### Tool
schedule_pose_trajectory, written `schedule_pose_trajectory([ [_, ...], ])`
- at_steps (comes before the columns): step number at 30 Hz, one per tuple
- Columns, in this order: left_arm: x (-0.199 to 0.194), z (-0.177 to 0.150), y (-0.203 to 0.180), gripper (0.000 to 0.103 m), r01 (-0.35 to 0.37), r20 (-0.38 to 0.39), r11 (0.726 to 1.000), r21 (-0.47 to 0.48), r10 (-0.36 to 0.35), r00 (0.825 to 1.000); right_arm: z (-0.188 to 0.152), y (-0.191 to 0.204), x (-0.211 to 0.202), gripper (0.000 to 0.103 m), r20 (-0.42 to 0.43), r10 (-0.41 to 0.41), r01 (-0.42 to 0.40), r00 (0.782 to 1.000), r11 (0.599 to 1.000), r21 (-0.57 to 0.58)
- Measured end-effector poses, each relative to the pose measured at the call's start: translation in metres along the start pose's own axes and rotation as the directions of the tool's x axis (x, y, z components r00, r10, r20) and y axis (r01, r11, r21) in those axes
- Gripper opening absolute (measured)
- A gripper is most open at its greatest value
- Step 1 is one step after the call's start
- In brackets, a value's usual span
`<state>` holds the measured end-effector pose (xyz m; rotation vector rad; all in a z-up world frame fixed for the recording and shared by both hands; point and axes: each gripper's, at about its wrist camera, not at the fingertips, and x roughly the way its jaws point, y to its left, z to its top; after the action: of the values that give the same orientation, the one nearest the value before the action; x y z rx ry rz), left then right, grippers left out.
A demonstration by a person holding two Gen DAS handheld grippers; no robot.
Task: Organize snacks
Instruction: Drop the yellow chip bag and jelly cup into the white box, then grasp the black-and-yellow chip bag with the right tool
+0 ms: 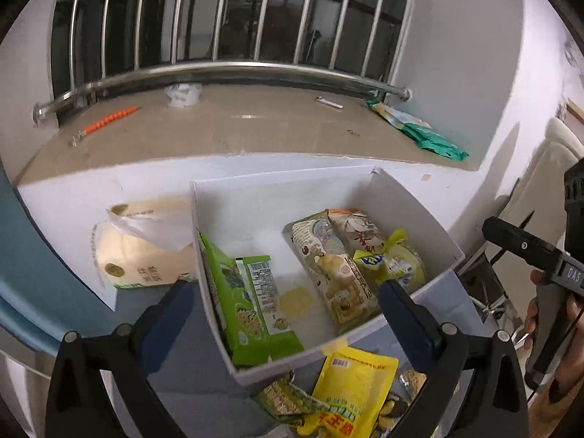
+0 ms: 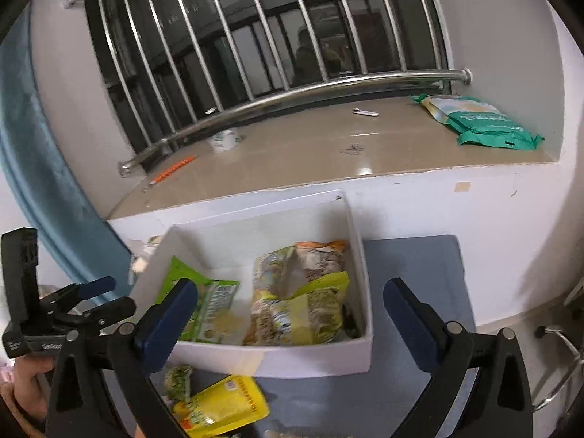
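Observation:
A white box (image 1: 408, 197) stands on a grey mat below the window sill; it also shows in the right wrist view (image 2: 314, 361). Inside lie green packets (image 1: 241, 303) at the left and beige and yellow-green packets (image 1: 339, 266) at the right. A yellow pouch (image 1: 354, 390) lies on the mat in front of the box, also in the right wrist view (image 2: 226, 405), beside a green patterned packet (image 1: 288, 398). My left gripper (image 1: 284, 306) is open and empty above the box's near wall. My right gripper (image 2: 292, 314) is open and empty over the box.
Teal and pale packets (image 1: 419, 131) lie on the beige sill (image 1: 237, 127) at the right, with an orange stick (image 1: 109, 122) at the left. A large cream bag (image 1: 142, 255) stands left of the box. A metal rail (image 1: 219, 71) fronts the window bars. A blue curtain (image 2: 40, 168) hangs left.

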<state>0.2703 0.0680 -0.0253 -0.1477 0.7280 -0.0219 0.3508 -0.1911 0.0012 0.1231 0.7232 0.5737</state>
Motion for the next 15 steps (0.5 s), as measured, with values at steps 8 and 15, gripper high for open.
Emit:
schedule_pose_trajectory([
  [8, -0.065, -0.033, -0.024, 0.103, -0.03, 0.085, 0.993, 0.111, 0.021, 0.996, -0.029, 0.031, -0.048, 0.103, 0.046, 0.15, -0.145, 0.988, 0.985, -0.096],
  [15, -0.116, -0.08, -0.027, 0.103, 0.034, 0.121, 0.997, 0.067, -0.042, 0.992, -0.074, 0.051, -0.111, 0.103, 0.042, 0.172, -0.163, 0.984, 0.974, -0.155],
])
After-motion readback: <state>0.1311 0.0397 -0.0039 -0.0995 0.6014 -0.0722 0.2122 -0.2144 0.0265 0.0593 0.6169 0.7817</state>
